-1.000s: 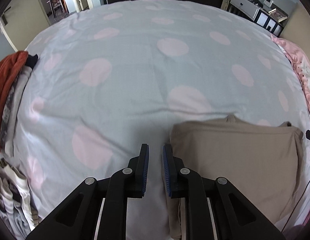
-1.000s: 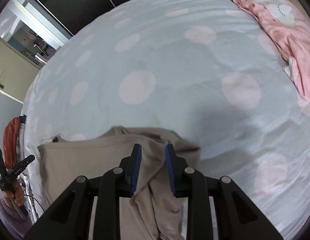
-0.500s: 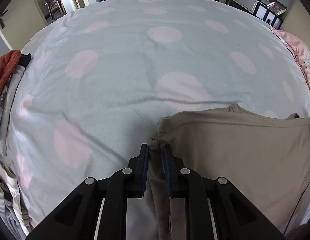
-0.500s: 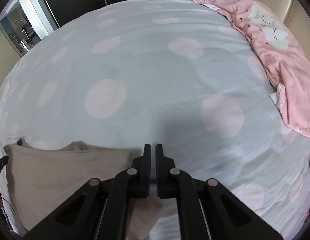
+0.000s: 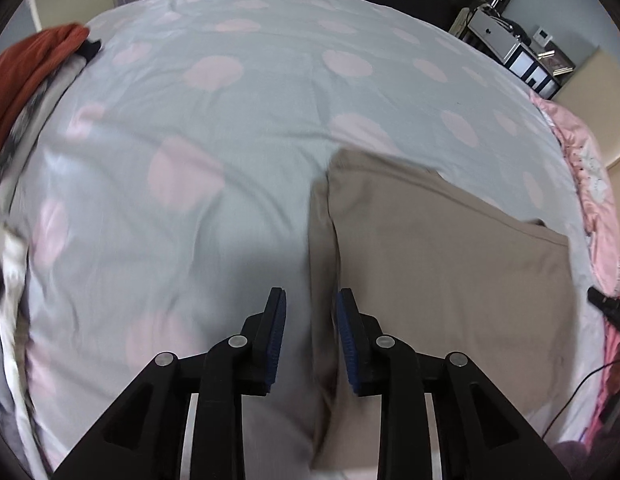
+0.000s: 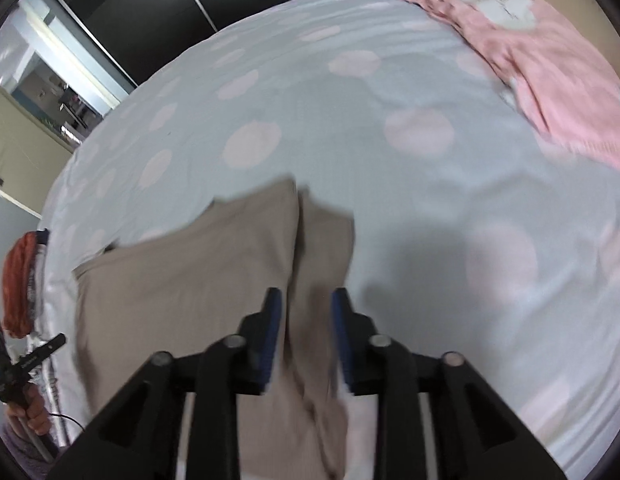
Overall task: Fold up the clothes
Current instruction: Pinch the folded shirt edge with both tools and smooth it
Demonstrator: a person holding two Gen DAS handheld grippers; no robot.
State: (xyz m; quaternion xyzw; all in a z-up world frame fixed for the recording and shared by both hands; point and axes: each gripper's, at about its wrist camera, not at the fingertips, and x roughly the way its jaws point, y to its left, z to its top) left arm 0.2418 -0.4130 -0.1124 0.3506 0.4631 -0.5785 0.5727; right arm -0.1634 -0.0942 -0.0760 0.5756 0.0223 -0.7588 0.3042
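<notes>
A beige garment (image 5: pixel 450 272) lies flat on the dotted grey bed sheet (image 5: pixel 229 140), its left side folded into a narrow strip. My left gripper (image 5: pixel 310 320) hovers over that strip with its jaws opening; the cloth lies below the gap and the pads do not press it. In the right wrist view the beige garment (image 6: pixel 181 280) has a narrow flap along its right side. My right gripper (image 6: pixel 305 316) is above that flap, jaws opening, pads clear of the cloth. The left gripper (image 6: pixel 25 356) also shows at the lower left, held by a hand.
A pile of clothes topped by an orange garment (image 5: pixel 25 68) sits at the bed's left edge. A pink blanket (image 6: pixel 550 60) covers the right side. A shelf unit (image 5: pixel 522 60) and dark wardrobe doors (image 6: pixel 129 12) stand beyond the bed.
Half a second ago the left jaws pinched the garment's left edge and the right jaws were shut; both now stand apart. Both views have shifted and the garment's sides lie folded in.
</notes>
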